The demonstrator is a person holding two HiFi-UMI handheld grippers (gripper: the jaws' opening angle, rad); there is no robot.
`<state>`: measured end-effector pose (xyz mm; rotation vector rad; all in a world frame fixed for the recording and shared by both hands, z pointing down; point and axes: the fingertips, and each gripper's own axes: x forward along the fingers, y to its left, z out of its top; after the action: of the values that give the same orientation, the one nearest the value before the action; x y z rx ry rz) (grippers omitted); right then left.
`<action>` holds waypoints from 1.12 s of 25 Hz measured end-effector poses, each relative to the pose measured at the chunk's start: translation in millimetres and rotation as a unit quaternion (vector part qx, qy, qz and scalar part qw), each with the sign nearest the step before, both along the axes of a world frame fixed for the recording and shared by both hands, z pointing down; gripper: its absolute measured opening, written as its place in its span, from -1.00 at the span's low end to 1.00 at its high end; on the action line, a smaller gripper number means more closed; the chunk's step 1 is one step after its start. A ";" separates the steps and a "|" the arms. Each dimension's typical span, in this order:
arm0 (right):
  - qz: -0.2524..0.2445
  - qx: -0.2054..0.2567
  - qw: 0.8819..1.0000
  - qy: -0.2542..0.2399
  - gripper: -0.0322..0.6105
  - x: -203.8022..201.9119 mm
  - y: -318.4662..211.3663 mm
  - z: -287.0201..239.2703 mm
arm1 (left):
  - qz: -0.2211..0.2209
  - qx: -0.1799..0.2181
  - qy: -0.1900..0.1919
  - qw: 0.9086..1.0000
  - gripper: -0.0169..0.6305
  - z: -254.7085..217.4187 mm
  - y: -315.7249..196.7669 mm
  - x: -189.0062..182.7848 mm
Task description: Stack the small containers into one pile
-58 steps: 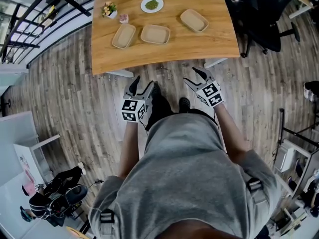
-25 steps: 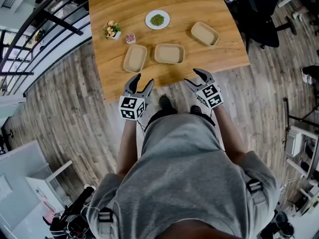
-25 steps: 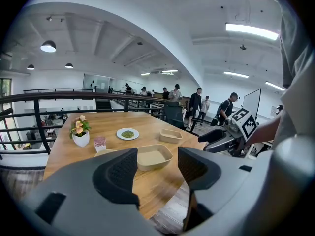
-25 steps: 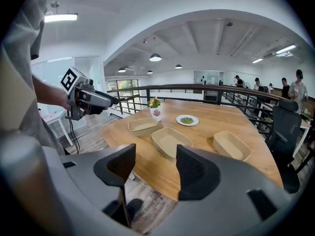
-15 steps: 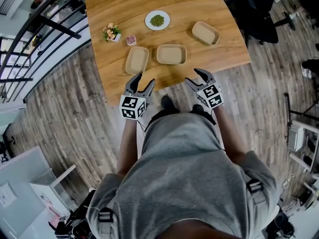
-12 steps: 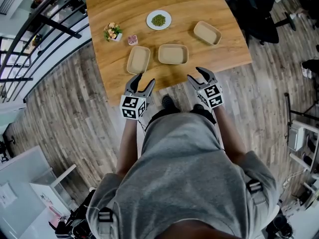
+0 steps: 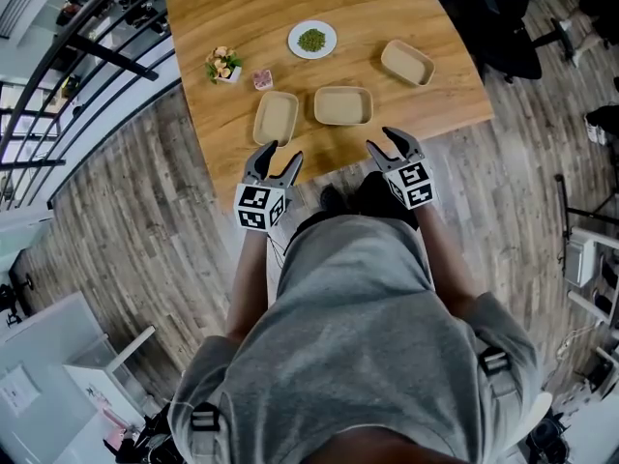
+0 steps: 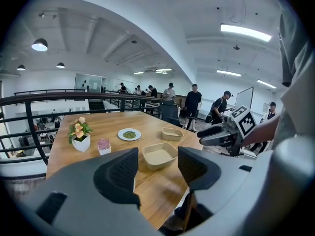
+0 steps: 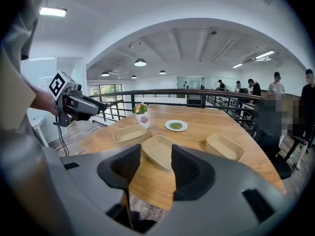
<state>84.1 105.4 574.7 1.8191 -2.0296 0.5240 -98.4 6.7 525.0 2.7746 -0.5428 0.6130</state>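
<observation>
I am holding the left claw (image 7: 276, 153) released and empty at the worktop (image 7: 387, 8) edge; the right claw (image 7: 385, 140), empty too, has just been narrowing. The left container (image 7: 276, 117), middle container (image 7: 342, 105) and right container (image 7: 406, 62) are lying apart, awaiting the first pick.

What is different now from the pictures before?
The person stepped up to the table, so the left gripper and right gripper moved from over the floor to its near edge. The right one's jaws have just been closing a little, nothing between them. Nothing was grabbed. The three containers, plate and flower pot stayed put.
</observation>
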 end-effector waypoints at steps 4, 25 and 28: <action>0.005 -0.002 1.000 0.002 -0.27 4.2 -3.9 2.9 | 0.006 -0.003 0.000 1.000 -0.13 4.4 -1.8 5.8; -0.009 -0.053 0.999 -0.004 -0.35 47.2 -43.3 34.7 | 0.001 -0.026 -0.036 0.999 -0.13 31.2 -36.5 45.2; -0.014 -0.065 0.998 -0.011 -0.35 48.7 -48.6 48.1 | 0.009 -0.038 -0.047 0.998 -0.13 45.1 -39.1 54.1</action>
<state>132.9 56.8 622.8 1.7134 -1.9840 0.6554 -44.3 -32.4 570.0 2.6929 -0.5036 0.7558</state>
